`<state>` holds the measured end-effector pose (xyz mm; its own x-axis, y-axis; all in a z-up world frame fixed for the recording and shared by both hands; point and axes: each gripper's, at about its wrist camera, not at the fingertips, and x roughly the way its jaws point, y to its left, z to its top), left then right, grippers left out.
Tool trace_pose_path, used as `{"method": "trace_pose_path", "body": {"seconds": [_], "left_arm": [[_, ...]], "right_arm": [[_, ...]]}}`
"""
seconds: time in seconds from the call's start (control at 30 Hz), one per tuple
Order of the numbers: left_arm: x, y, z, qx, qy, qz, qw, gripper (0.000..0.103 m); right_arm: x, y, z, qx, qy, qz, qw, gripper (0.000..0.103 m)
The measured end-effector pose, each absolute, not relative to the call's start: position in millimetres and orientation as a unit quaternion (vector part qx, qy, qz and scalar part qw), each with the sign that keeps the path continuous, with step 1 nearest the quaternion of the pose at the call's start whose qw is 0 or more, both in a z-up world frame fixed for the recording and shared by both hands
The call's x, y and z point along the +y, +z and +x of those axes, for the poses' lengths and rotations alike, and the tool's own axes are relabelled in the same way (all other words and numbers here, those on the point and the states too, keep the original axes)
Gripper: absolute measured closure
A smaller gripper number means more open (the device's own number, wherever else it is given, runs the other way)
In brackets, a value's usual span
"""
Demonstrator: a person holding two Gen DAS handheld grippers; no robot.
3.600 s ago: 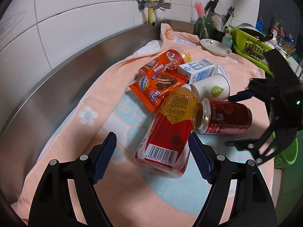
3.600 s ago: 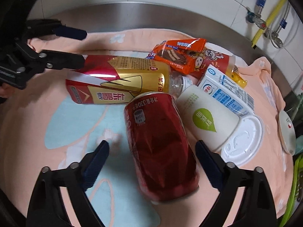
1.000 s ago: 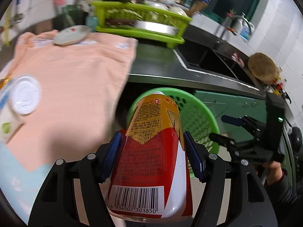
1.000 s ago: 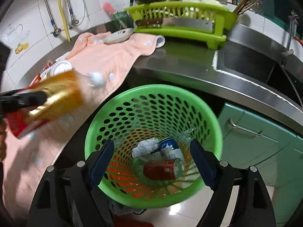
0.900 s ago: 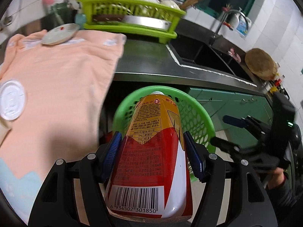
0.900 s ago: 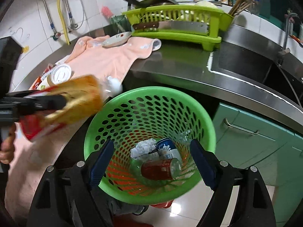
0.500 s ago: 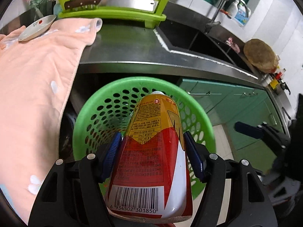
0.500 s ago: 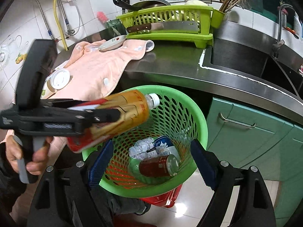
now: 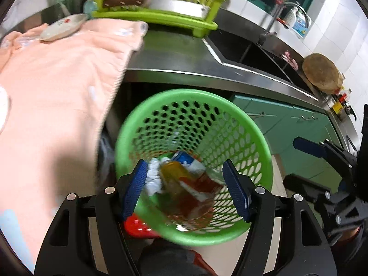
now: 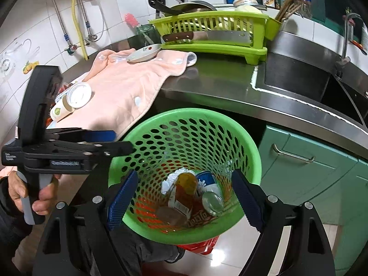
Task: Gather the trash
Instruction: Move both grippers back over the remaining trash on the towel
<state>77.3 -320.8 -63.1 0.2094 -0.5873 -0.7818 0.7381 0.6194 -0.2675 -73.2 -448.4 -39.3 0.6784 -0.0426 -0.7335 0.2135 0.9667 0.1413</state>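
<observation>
A green perforated trash basket [image 9: 257,133] [image 10: 243,142] stands on the floor below the counter edge. Inside it lie the red and gold drink bottle [image 9: 181,186] [image 10: 184,191], a red can [image 10: 204,209], a blue and white can [image 10: 208,179] and crumpled white paper [image 9: 153,179]. My left gripper [image 9: 187,186] is open and empty above the basket; it also shows in the right wrist view [image 10: 110,141]. My right gripper [image 10: 184,197] is open and empty over the basket; it shows at the right of the left wrist view [image 9: 306,161]. A white paper cup with lid [image 10: 71,101] lies on the pink towel [image 10: 124,85].
A steel counter [image 10: 218,85] with a sink [image 10: 299,78] runs behind the basket. A green dish rack [image 10: 214,34] holds a cleaver. A small plate [image 10: 143,53] sits on the towel. Green cabinet doors [image 10: 306,161] are on the right. A red object [image 9: 135,226] lies under the basket.
My left gripper has opened and let go of the red and gold bottle, which has dropped into the green basket. My right gripper stays open over the basket.
</observation>
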Motion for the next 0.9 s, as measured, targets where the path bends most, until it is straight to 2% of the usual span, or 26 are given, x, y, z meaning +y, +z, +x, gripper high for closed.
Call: {"method": "trace_pose_path", "body": {"seconds": [0.43, 0.9], "left_arm": [[-199.4, -24.9, 106.3, 0.432, -0.339, 0.051, 0.834, 0.035], [-80.6, -10.4, 164.7, 0.409, -0.234, 0.042, 0.881, 0.035]], "right_arm": [[-394.9, -22.5, -26.7, 0.392, -0.01, 0.081, 0.916, 0.023], [-316.9, -10.9, 50.4, 0.398, 0.071, 0.039, 0.914, 0.023]]}}
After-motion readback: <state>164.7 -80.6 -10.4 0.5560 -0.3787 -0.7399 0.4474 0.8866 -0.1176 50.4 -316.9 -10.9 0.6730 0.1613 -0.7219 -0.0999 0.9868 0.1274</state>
